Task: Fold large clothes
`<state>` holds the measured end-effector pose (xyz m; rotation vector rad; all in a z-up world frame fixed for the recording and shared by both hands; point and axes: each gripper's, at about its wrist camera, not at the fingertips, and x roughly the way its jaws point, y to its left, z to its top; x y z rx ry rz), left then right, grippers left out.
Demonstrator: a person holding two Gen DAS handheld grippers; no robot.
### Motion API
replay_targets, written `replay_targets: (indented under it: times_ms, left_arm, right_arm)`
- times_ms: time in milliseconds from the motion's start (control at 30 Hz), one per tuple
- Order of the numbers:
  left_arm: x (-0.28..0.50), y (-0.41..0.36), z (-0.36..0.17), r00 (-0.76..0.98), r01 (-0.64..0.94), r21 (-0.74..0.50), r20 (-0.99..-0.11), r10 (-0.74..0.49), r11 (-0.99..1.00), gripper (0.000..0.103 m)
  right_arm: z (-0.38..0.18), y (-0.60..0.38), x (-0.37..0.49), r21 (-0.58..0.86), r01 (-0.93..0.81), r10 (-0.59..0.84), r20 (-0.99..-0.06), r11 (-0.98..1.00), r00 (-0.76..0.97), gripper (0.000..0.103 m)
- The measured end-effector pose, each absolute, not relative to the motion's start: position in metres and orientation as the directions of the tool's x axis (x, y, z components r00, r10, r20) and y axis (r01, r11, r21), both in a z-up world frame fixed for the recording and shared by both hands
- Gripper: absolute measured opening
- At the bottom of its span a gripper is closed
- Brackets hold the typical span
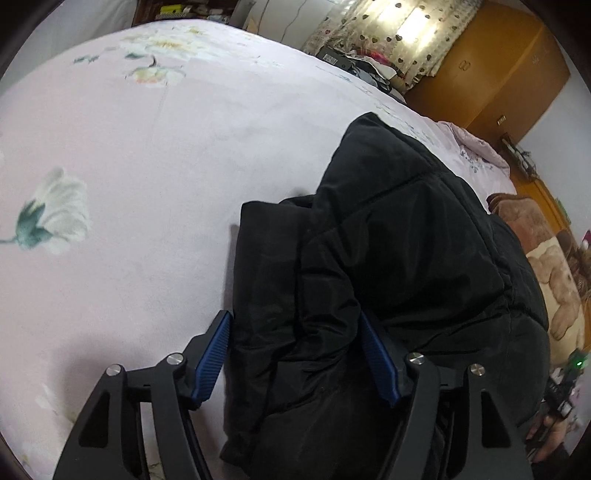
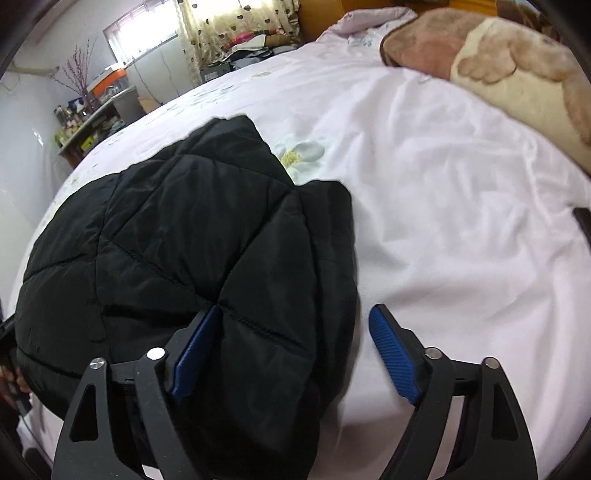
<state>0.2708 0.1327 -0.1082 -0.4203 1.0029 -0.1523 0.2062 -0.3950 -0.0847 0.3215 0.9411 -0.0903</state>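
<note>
Two grippers flank our black jacket (image 1: 388, 258) on the bed (image 1: 129, 166): our left gripper (image 1: 295, 354) and right gripper (image 2: 295, 350) each hold their fingers apart astride opposite near edges, its length running away from us.

Daylight glares through the curtained window (image 2: 236, 22); fisheye edges bend, darken and blur slightly.

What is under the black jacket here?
The black quilted jacket lies folded on the pale pink floral bedsheet, which shows around its edges. Both grippers, left and right, are open at its near edge. Anything directly beneath is covered.
</note>
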Motion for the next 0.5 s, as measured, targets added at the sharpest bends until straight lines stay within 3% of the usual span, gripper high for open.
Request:
replay_targets:
  times_ms: [300,400,500]
  left_arm:
    - [0.287,0.123,-0.110,0.520,-0.026,-0.419,-0.781,-0.346,0.907,0.082]
    - [0.277,0.128,-0.112,0.526,-0.025,-0.460,-0.761,-0.380,0.888,0.081]
    - [0.274,0.131,-0.117,0.527,-0.012,-0.487,-0.745,-0.409,0.873,0.081]
  right_arm:
    - [-0.112,-0.414,0.225,0.410,0.203,0.242,-0.799,0.889,0.550,0.088]
    - [-0.108,-0.410,0.219,0.482,0.183,0.310,-0.765,0.857,0.564,0.061]
    - [-0.107,-0.404,0.216,0.463,0.152,0.310,-0.768,0.873,0.561,0.061]
